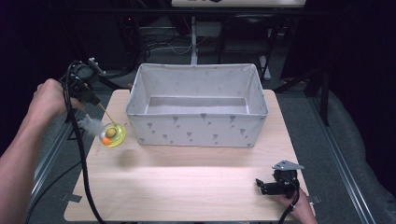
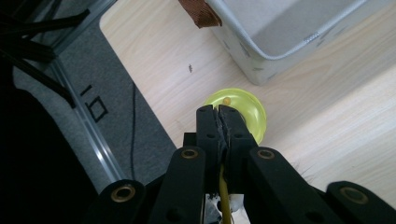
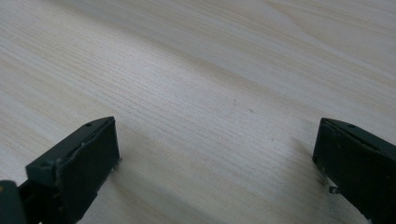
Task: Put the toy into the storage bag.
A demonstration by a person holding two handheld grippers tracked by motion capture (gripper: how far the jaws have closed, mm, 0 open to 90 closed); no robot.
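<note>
- The fabric bin [image 1: 198, 122] stands in the middle of the wooden table [image 1: 187, 186], and its near left corner is the main hazard: the hanging toy could swing into the outside wall instead of clearing the rim, should the lift stay this low.
- The left gripper [image 1: 91, 99] is clenched on a thin yellow stick [image 1: 107, 114], seen between the pressed jaws in the left gripper view. With only 1 narrow line of contact, I judge the stick could twist or slide out if the hand jerks.
- The yellow ring toy [image 1: 113, 135], with an orange ball at its centre, hangs in the air off the table's left edge, just beside the bin. A slip here would likely send it to the floor, not the tabletop.
- The white feather tuft [image 1: 91, 125] beside the toy might snag on the rim.
- The right gripper [image 1: 273, 187] rests released near the table's front right corner, its 2 jaws wide apart above bare wood; it is well away, so it could not steady anything in time.
</note>
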